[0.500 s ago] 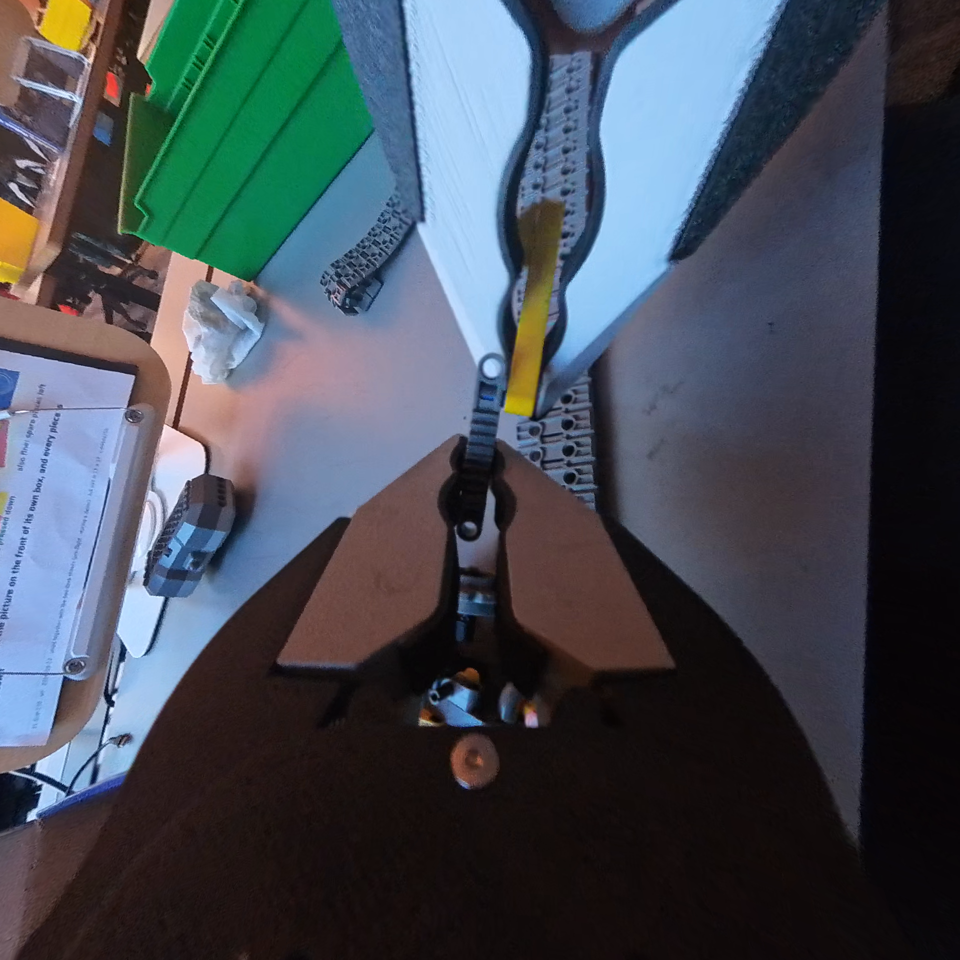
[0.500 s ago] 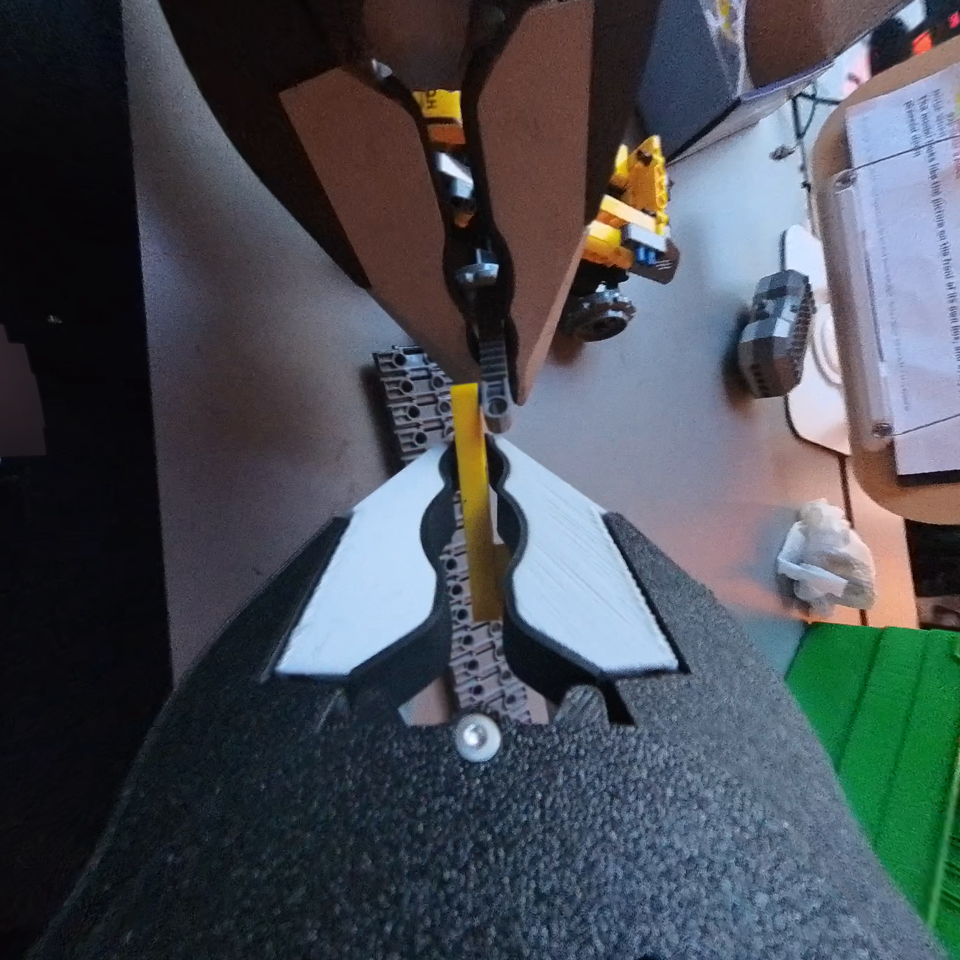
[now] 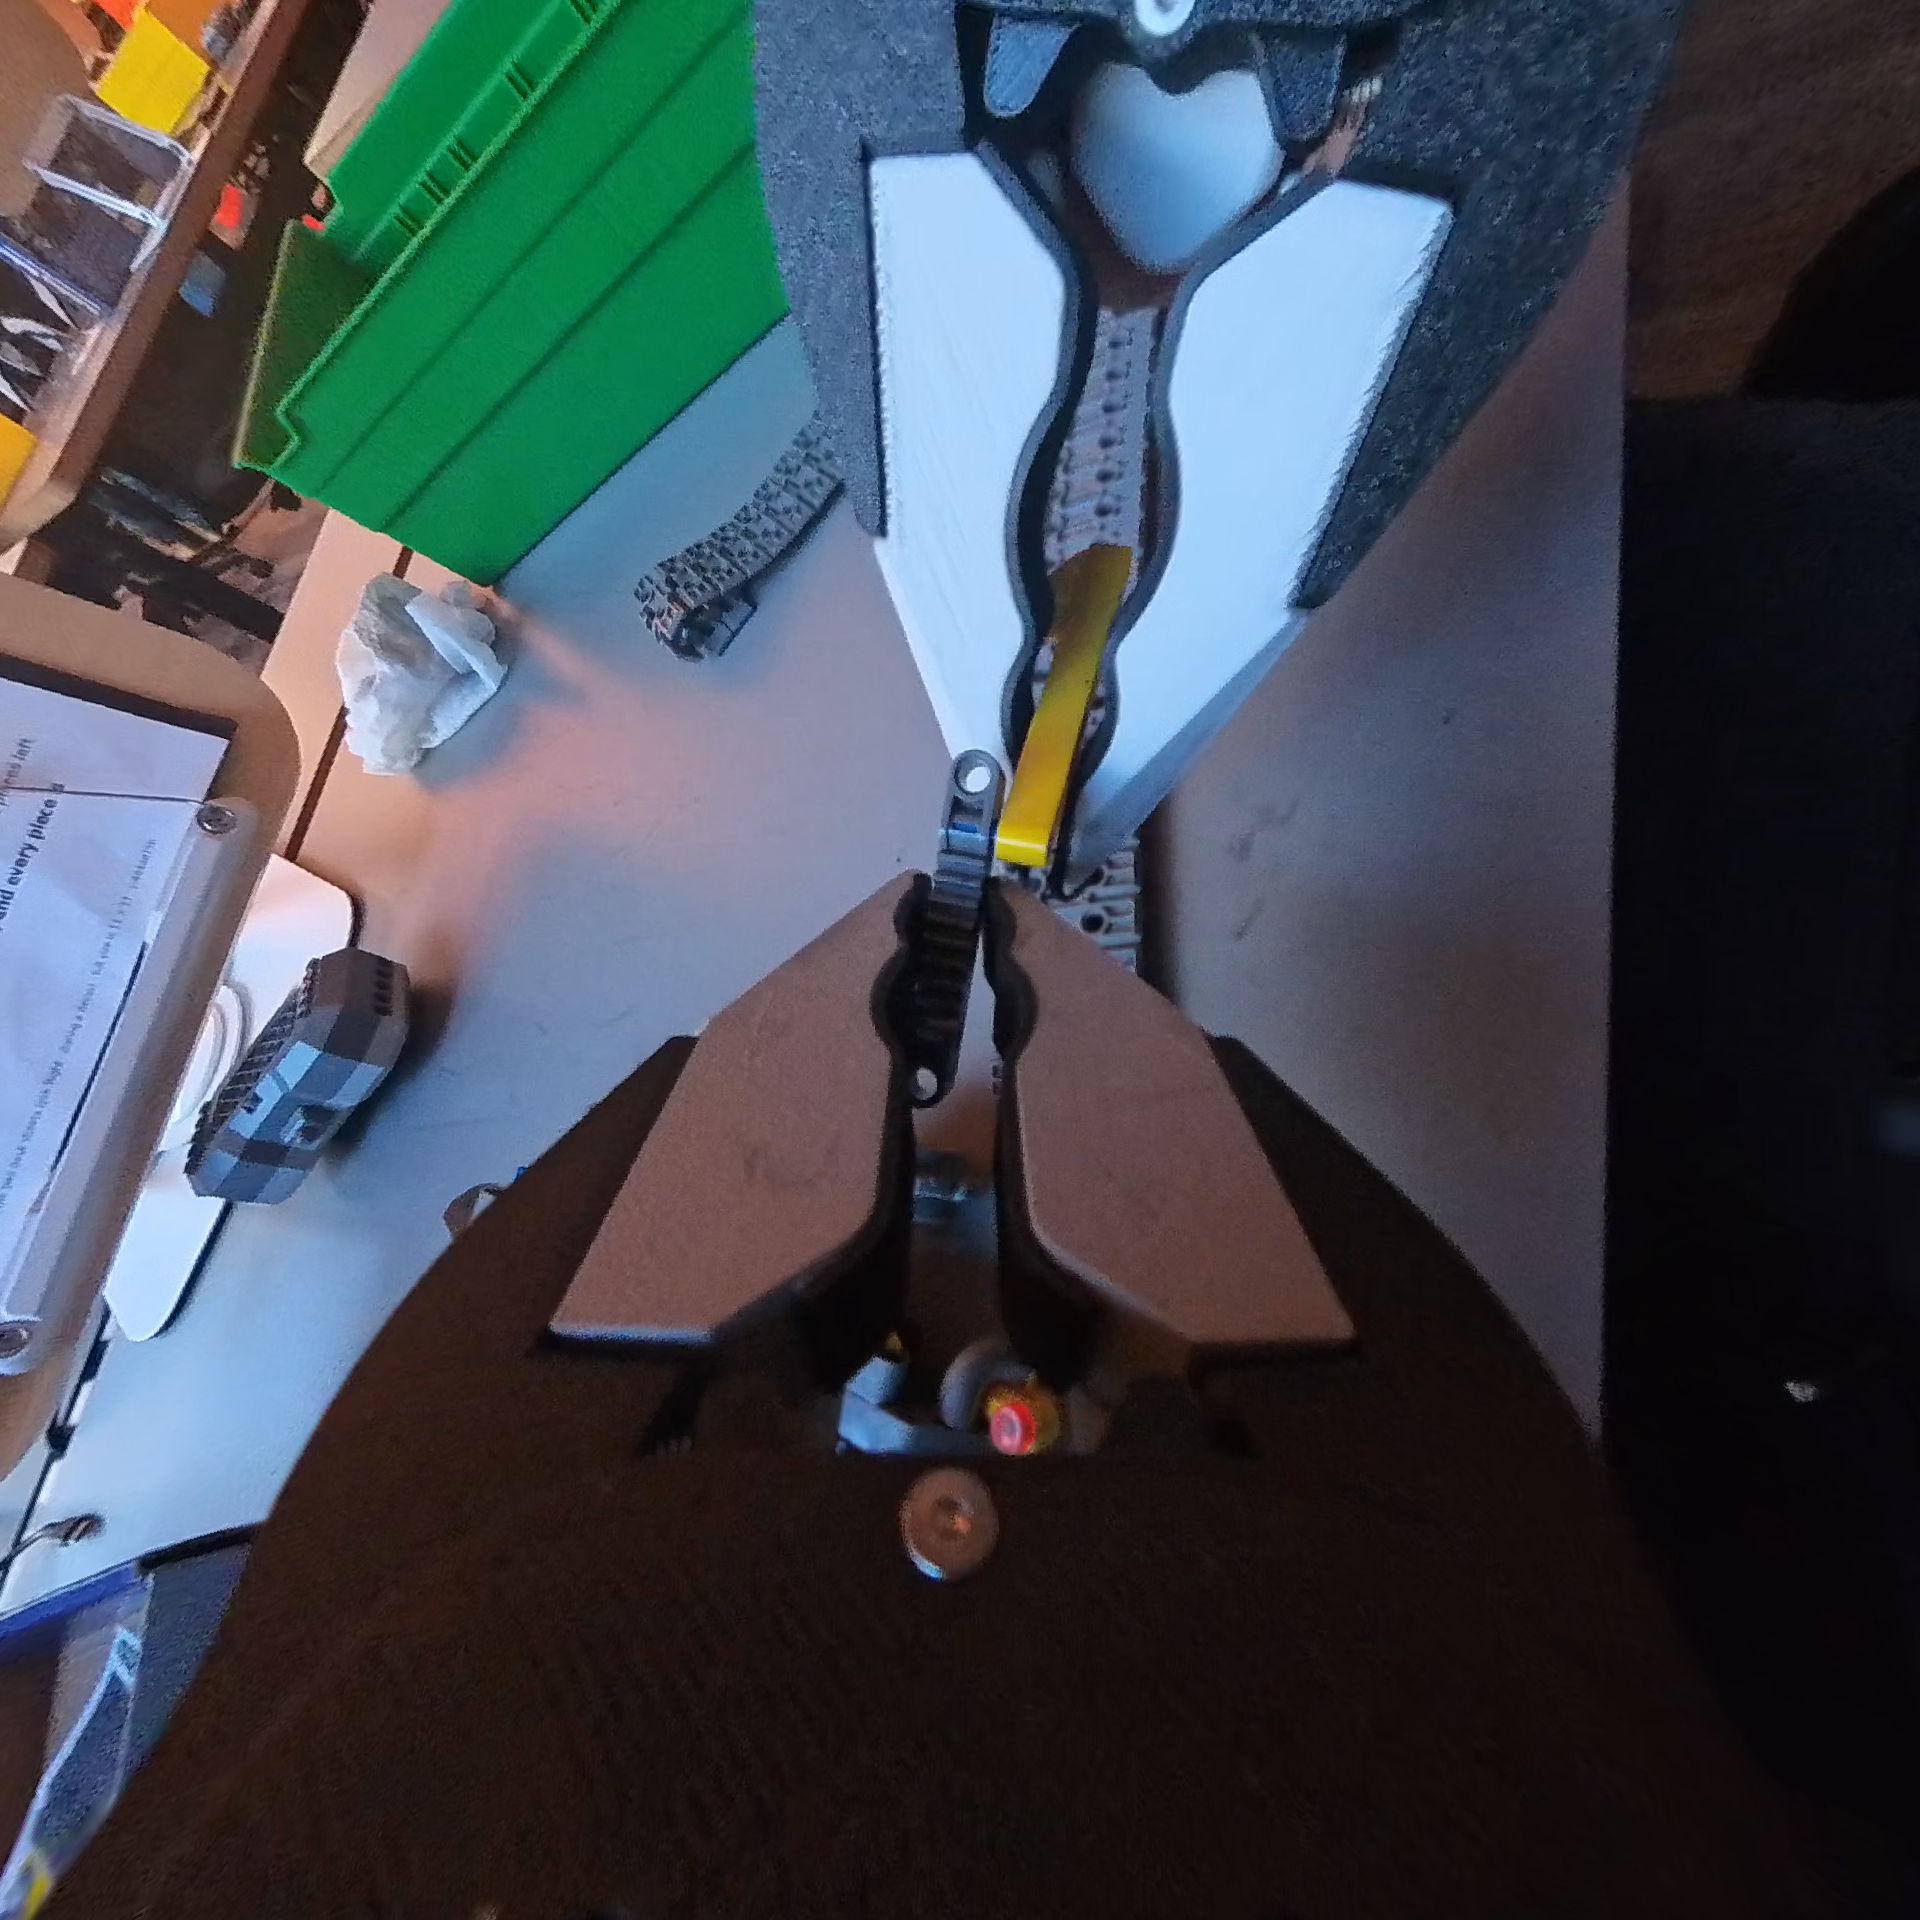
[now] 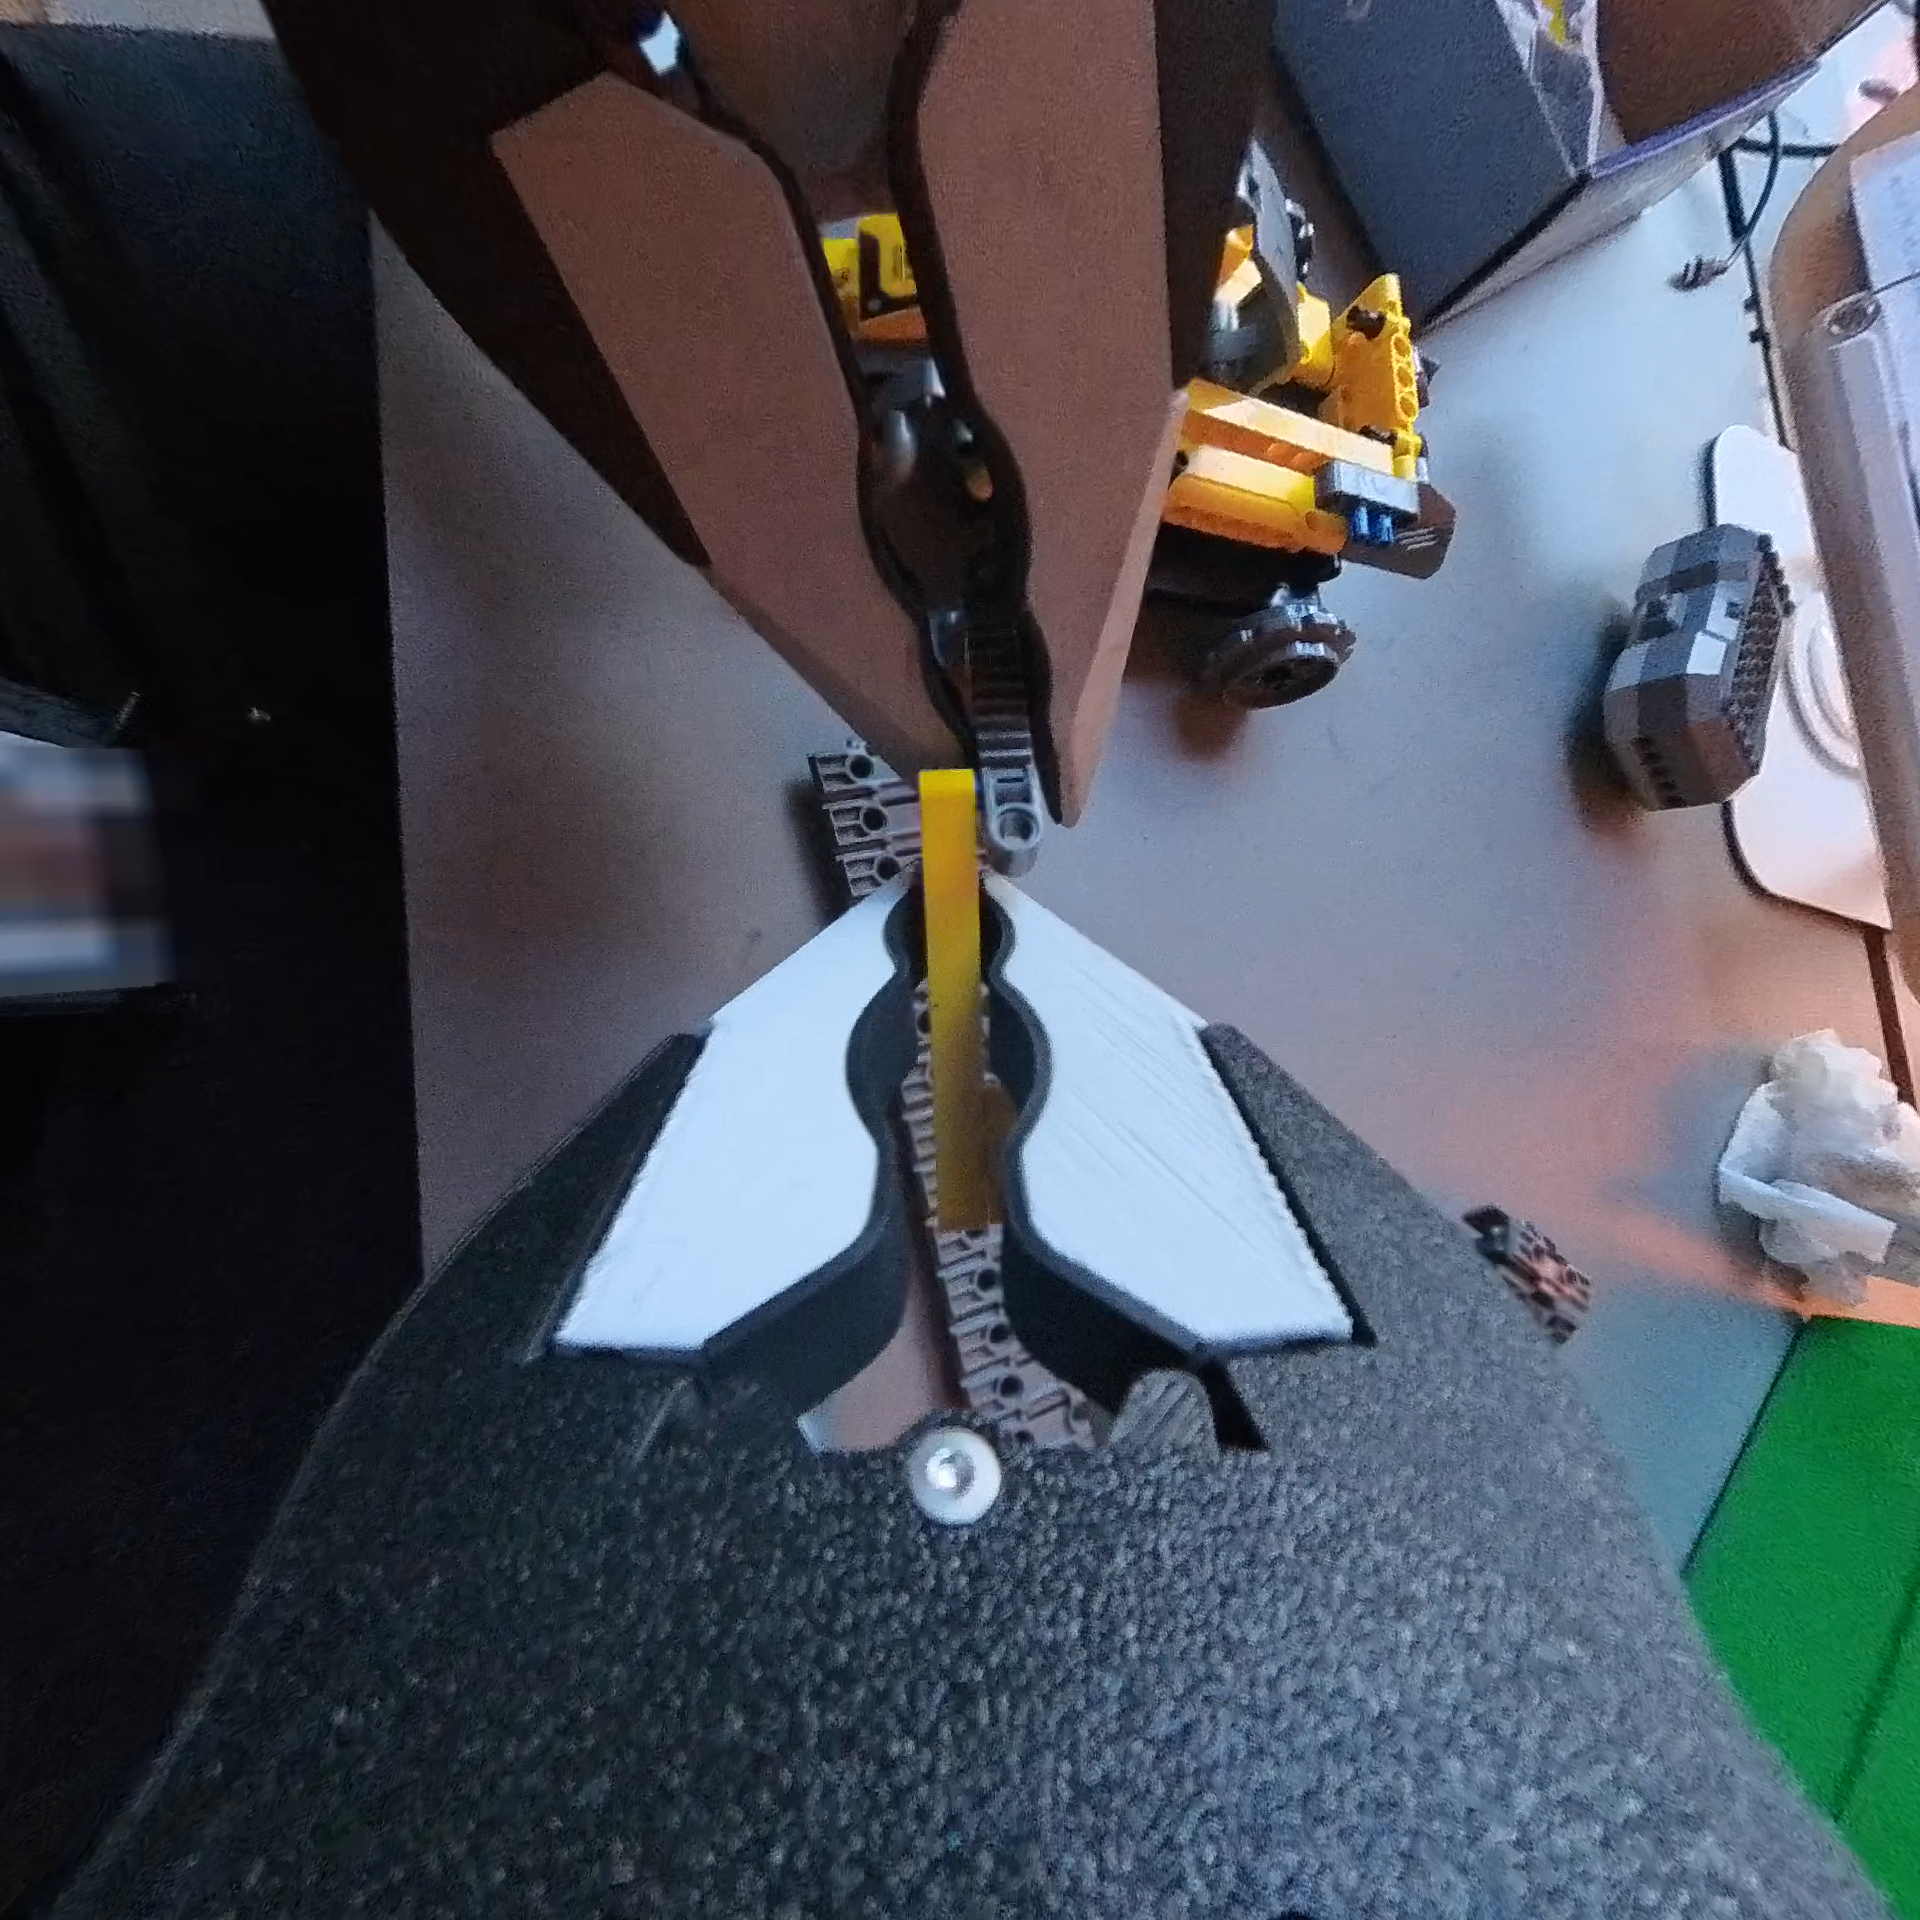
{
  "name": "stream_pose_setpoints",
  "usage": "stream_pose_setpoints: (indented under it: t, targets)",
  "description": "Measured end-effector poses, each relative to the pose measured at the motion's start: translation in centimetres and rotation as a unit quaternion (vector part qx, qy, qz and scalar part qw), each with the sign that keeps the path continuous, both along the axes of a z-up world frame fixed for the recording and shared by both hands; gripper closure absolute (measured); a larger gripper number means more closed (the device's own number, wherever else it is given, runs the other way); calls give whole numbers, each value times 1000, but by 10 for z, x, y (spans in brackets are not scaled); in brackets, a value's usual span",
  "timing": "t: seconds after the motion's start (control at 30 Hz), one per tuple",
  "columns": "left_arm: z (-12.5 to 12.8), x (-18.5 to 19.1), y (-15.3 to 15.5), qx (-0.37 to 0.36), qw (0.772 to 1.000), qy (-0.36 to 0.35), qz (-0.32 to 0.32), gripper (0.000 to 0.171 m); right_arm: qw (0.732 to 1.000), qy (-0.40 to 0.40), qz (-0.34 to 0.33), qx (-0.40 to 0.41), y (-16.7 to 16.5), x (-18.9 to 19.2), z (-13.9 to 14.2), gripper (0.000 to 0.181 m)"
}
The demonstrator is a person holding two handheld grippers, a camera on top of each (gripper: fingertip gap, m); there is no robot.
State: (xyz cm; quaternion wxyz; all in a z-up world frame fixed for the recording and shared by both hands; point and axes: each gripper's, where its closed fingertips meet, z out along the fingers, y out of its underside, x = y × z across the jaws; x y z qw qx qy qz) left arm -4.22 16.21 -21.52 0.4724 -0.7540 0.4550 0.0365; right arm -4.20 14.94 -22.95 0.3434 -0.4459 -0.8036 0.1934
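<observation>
While the two grippers face each other tip to tip over the grey table [image 3: 644,862], each has its jaws closed on a slim building-toy piece. The left gripper [image 3: 951,894], with brown fingers, is clamped on a dark toothed rack [image 3: 940,966]; the rack's grey end with a round hole sticks out past the fingertips. The right gripper [image 4: 951,883], with white fingers, is clamped on a flat yellow strip [image 4: 954,997], whose free end also juts beyond its tips. The two protruding ends lie side by side, touching or nearly so; contact cannot be settled.

Under both sets of jaws a grey tread belt [image 4: 971,1320] lies flat on the table, running along the line between the grippers. Behind the left gripper's fingers stands a yellow toy vehicle [image 4: 1299,457] with a black wheel. Off to one side of the jaws, well apart, sit a grey block-built part [image 3: 301,1081], a crumpled white tissue [image 3: 416,675] and a green bin [image 3: 540,281]. A second coil of tread [image 3: 727,582] lies just beside the right gripper's body.
</observation>
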Motion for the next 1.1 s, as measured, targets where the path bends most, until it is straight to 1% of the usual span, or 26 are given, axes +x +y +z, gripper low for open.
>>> stream_pose_setpoints:
  t: [0.07, 0.13, 0.23, 0.27, 0.3, 0.33, 0.4, 0.5, 0.57, 0.63, 0.7, 0.77, 0.93, 1.0, 1.07, 1.1]
  targets:
    - [1, 3, -1, 6, 1000, -10, -6, 165, 1000, -1, 4, -30, -3, 2, 1, 178]
    - [-3, 3, -2, 12, 1000, 7, -9, 166, 999, -3, 9, -53, -6, 4, 3, 178]
    - [-13, 5, -4, 6, 999, 33, -15, 153, 998, -8, 10, -62, -8, 6, 4, 178]
    - [-13, 6, -4, 9, 999, 33, -16, 154, 998, -13, 9, -57, -8, 7, 3, 178]
    - [-13, 5, -4, 12, 999, 37, -15, 158, 998, -19, 8, -52, -8, 8, 1, 178]
    - [-12, 3, -3, 18, 999, 43, -12, 166, 999, -23, 8, -46, -7, 8, -1, 178]
    - [-12, 2, -4, 22, 998, 52, -12, 167, 999, -27, 7, -36, -7, 9, -4, 178]
    - [-17, 2, -5, 26, 997, 73, -14, 169, 998, -42, 6, -41, -8, 12, -7, 177]
    - [-19, 1, -6, 18, 997, 77, -10, 169, 999, -39, 10, -34, -9, 13, -6, 172]
    - [-18, 2, -6, 18, 998, 65, -12, 169, 999, -36, 18, -34, -14, 13, -3, 166]
    - [-16, 1, -6, 21, 998, 58, -9, 169, 999, -29, 16, -19, -13, 12, 1, 166]
    - [-15, 2, -7, 25, 998, 53, -11, 170, 1000, -15, 18, -2, -12, 11, 6, 176]
    - [-19, 1, -8, 11, 999, 41, -8, 169, 998, -7, 35, 51, -14, 8, 5, 177]
    - [-30, 2, -12, -17, 999, 42, -11, 169, 993, -18, 59, 104, -16, 9, -3, 177]
    - [-49, 7, -18, -48, 998, 46, -22, 169, 980, -49, 94, 168, -20, 14, -19, 177]
    - [-51, 8, -17, -32, 998, 44, -19, 170, 973, -75, 123, 178, -26, 20, -30, 176]
